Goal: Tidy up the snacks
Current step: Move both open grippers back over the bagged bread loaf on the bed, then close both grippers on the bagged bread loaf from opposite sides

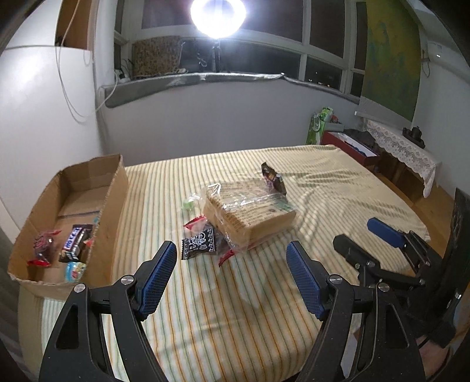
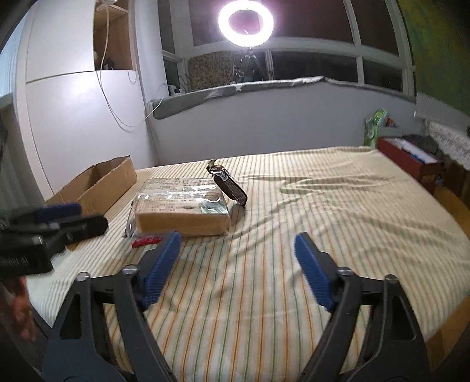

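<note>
A cardboard box point(image 1: 113, 202) stands at the left of the striped bed and holds several small snack packets point(image 1: 75, 242). A large wrapped cracker pack point(image 1: 249, 210) lies mid-bed, with a dark packet point(image 1: 273, 177) leaning behind it, a black packet point(image 1: 201, 242) and a red packet point(image 1: 194, 222) in front, and a small green item point(image 1: 188, 204) to its left. My left gripper point(image 1: 232, 252) is open and empty, just short of the black packet. My right gripper point(image 2: 238, 241) is open and empty, in front of the cracker pack point(image 2: 182, 202); it also shows in the left wrist view point(image 1: 361, 235).
A ring light point(image 2: 245, 23) shines from the window sill behind the bed. A red box point(image 1: 349, 145) and a lace-covered shelf point(image 1: 402, 147) stand at the far right. The bed's striped cover point(image 2: 323, 205) stretches wrinkled to the right. A white cupboard point(image 2: 73, 117) stands left.
</note>
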`<state>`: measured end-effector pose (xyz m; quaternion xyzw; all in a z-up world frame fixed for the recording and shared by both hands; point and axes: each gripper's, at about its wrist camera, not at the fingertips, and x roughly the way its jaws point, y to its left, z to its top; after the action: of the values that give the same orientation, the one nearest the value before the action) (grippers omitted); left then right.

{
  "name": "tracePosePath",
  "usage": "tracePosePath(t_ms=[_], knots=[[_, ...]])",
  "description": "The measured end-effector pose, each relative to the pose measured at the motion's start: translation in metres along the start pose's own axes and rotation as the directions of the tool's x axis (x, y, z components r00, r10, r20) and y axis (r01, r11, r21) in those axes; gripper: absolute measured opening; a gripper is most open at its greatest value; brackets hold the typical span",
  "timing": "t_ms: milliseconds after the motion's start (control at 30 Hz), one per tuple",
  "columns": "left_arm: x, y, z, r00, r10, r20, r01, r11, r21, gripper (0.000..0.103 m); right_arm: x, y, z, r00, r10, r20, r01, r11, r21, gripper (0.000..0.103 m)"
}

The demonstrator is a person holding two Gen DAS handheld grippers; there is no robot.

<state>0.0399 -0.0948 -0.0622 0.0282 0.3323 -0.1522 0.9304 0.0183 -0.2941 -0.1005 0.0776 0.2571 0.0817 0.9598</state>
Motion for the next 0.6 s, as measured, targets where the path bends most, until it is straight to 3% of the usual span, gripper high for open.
tracePosePath(t_ms=[133, 300, 467, 600], knots=[[0.020, 0.006, 0.001, 0.999, -0.018, -0.031, 0.018, 1.000, -0.004, 0.077, 0.025, -0.006, 0.016, 0.999, 0.020, -0.035, -0.019, 1.000, 0.023, 0.091], [0.052, 0.014, 0.004, 0.997, -0.039, -0.072, 0.039, 0.999, -0.008, 0.077, 0.066, -0.012, 0.039, 0.987, 0.104, -0.125, -0.096, 0.993, 0.064, 0.094], [0.070, 0.020, 0.008, 0.986, -0.130, -0.105, 0.126, 0.991, -0.048, 0.077, 0.096, -0.009, 0.044, 0.958, 0.191, -0.212, -0.176, 0.980, 0.089, 0.094], [0.073, 0.017, 0.010, 0.984, -0.145, -0.106, 0.143, 0.989, -0.028, 0.077, 0.109, -0.008, 0.042, 0.944, 0.223, -0.244, -0.204, 0.974, 0.104, 0.094]])
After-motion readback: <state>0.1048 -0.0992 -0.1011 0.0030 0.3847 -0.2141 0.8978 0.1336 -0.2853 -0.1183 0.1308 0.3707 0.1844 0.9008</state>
